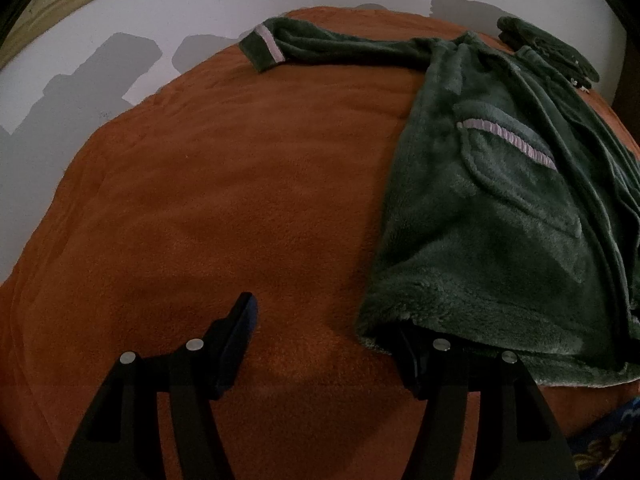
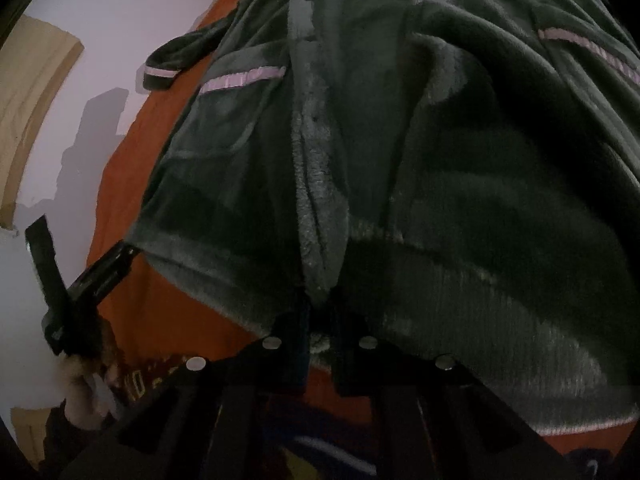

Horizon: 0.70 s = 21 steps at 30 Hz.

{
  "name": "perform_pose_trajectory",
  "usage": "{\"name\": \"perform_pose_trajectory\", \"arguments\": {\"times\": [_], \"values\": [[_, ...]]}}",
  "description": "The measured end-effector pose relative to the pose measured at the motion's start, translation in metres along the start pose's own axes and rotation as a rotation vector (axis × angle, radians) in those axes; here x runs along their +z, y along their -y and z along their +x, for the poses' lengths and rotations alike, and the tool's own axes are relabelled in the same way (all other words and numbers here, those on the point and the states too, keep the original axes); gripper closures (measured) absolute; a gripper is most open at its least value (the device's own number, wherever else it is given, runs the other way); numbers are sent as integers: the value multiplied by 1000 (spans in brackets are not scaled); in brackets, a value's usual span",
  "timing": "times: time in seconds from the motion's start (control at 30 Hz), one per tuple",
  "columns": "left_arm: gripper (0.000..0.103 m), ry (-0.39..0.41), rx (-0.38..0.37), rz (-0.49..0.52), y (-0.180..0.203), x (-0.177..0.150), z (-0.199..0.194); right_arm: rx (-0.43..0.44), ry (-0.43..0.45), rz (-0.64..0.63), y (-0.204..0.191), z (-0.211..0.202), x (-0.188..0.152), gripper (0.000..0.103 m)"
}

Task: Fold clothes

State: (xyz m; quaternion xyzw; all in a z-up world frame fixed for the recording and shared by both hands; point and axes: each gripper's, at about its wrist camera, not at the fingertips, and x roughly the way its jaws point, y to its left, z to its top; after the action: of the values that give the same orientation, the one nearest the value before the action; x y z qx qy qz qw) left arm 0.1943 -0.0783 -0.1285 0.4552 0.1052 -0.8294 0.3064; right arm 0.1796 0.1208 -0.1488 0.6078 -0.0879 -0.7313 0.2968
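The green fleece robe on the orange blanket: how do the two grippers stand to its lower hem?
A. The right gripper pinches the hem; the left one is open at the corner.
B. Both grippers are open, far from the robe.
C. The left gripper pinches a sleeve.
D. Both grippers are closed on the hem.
A: the right gripper has its fingers shut on the hem of the green fleece robe, while the left gripper stands wide open at the robe's corner, over the orange blanket.

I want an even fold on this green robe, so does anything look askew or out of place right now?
Yes. The left hand-held gripper is open, with only one finger under the green robe hem corner, while the right hand-held gripper is already shut on the front edge. One sleeve sprawls sideways across the orange blanket.
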Motion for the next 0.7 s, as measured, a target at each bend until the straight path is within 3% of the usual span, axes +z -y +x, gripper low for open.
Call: {"name": "perform_pose_trajectory", "arguments": {"times": [0.2,0.37,0.53,0.7], "values": [[41,24,-15,-35,-5,-4,-3,11,5,13,2,-14,-8,97],[68,56,-39,-38,-2,-6,-10,27,16,6,-1,-18,-11,97],[83,140,0,-20,6,-14,-29,-17,-18,-49,-8,-11,-25,97],[86,78,-6,-65,0,-17,-14,-47,-38,-82,-7,0,-34,97]]}}
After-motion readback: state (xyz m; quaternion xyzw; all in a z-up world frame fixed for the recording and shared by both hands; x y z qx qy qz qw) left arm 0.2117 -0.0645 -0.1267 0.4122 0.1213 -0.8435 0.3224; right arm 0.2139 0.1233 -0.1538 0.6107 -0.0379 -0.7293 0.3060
